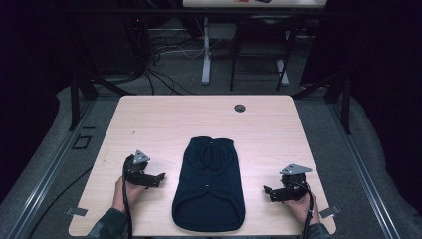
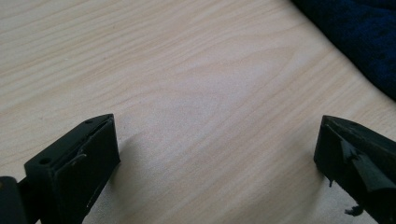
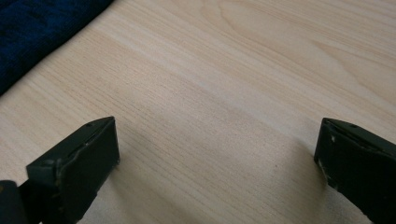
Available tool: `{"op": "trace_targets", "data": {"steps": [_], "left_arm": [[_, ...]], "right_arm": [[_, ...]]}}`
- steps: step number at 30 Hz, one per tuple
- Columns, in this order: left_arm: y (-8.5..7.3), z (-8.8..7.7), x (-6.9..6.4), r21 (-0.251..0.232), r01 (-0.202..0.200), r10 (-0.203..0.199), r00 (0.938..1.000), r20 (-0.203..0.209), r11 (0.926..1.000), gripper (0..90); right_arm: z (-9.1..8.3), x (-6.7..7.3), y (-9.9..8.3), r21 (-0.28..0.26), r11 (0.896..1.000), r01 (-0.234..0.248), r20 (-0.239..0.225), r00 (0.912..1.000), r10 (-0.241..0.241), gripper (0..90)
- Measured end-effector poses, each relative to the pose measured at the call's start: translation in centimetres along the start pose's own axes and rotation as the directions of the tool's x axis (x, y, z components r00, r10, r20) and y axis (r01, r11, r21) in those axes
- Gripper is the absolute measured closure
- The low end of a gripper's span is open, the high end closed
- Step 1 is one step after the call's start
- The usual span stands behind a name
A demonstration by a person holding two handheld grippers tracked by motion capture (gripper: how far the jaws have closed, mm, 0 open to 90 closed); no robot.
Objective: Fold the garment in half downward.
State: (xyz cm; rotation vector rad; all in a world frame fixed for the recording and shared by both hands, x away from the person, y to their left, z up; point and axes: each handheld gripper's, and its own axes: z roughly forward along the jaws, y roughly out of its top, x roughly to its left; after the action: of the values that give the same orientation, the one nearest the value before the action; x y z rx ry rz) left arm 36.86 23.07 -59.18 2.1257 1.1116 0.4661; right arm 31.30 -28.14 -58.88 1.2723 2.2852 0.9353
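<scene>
While my left hand-held gripper (image 1: 155, 179) rests wide open and empty on the surface (image 1: 164, 119), the dark garment (image 1: 210, 184) lies flat just to its right, between it and my right hand-held gripper (image 1: 268, 191), equally open and empty. Nothing is grasped yet; I judge each must next close in on a hem edge.

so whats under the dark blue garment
The dark blue garment lies flat on the wooden table, whose bare top shows all around it. Whatever might sit beneath the cloth is covered and cannot be seen.

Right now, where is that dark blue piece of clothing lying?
In the high view, the dark blue garment lies flat on the wooden table, at the near middle, between the left gripper and right gripper.
</scene>
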Motion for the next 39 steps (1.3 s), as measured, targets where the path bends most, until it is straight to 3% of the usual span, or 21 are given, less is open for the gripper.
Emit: {"op": "trace_targets", "data": {"steps": [9, 16, 17, 22, 24, 27, 30, 39], "left_arm": [[0.0, 0.0, 0.0, 0.002, -0.001, 0.001, 1.0, -0.002, 1.0, 0.0], [0.1, 0.1, -0.2, 0.001, 0.021, -0.021, 0.9996, -0.021, 0.9998, 0.1], [0.1, 0.1, -0.2, 0.0, 0.028, -0.028, 0.9993, -0.026, 0.9996, 0.1], [0.5, 0.4, -0.1, 0.003, 0.031, -0.031, 0.9989, -0.035, 0.9995, 0.3], [0.6, 0.4, 0.0, -0.003, 0.033, -0.033, 0.9989, -0.033, 0.9994, 0.0], [0.9, 0.3, 0.2, -0.013, 0.043, -0.043, 0.999, -0.011, 0.999, 0.0], [1.2, 0.0, 0.2, -0.023, 0.033, -0.034, 0.9993, -0.014, 0.9992, 0.0], [2.5, -0.3, -0.1, -0.048, 0.002, -0.001, 0.9999, 0.012, 0.9988, 0.0]], "right_arm": [[0.1, 0.0, 0.0, -0.009, 1.0, -0.002, -0.002, 1.0, 0.002, 0.0], [0.0, -0.2, 0.1, -0.004, 1.0, -0.003, 0.006, 1.0, 0.003, 1.3], [0.0, -0.1, 0.1, -0.009, 1.0, -0.025, 0.021, 0.9995, 0.025, 2.5], [0.0, 0.0, 0.1, -0.009, 0.999, -0.034, 0.036, 0.9988, 0.034, 2.4], [0.0, 0.1, 0.3, 0.001, 0.998, -0.063, 0.045, 0.997, 0.063, 2.8], [-0.1, 0.0, 0.6, -0.003, 0.993, -0.114, 0.007, 0.9934, 0.115, 3.5], [-0.1, 0.2, 1.0, 0.026, 0.995, -0.1, -0.006, 0.9949, 0.1, 2.9], [0.0, 1.1, 2.8, 0.037, 0.999, -0.035, -0.033, 0.9988, 0.037, 3.5]]}}
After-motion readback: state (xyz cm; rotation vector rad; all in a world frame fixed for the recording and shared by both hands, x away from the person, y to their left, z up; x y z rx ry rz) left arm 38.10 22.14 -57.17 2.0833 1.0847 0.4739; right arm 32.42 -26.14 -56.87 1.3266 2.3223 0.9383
